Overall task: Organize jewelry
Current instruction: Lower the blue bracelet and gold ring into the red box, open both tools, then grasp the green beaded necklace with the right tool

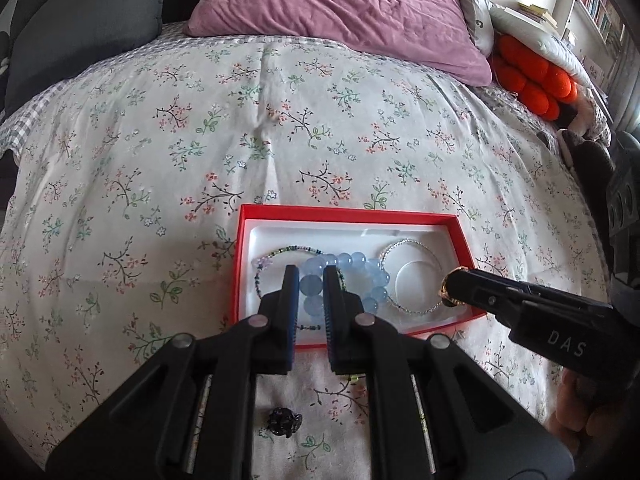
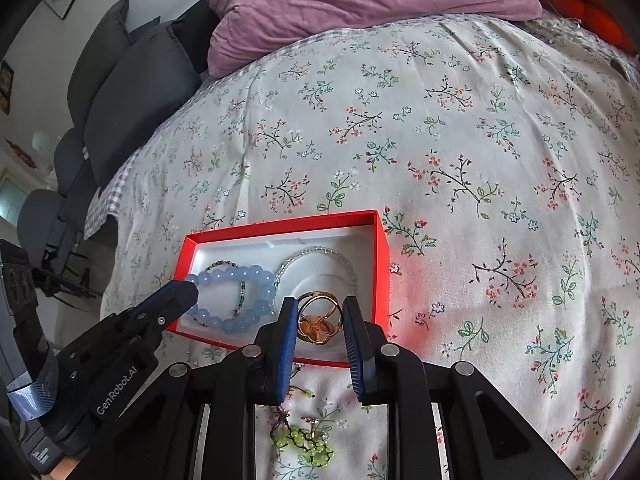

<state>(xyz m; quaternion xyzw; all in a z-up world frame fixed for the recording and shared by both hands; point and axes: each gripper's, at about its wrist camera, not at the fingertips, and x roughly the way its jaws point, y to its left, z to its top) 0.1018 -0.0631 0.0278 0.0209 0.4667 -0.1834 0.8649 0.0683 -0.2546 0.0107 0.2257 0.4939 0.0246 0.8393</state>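
Floral bedspread under a red box, where the right gripper pinches a gold ring (left gripper narrowly parted around blue beads).

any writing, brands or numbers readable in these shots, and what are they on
"DAS" on the side of the right gripper, seen from the left wrist.
"GenRobot.AI" on the side of the left gripper, seen from the right wrist.
Book spines on the shelf far right: too small to read.
Wall pictures: blurred, nothing legible.
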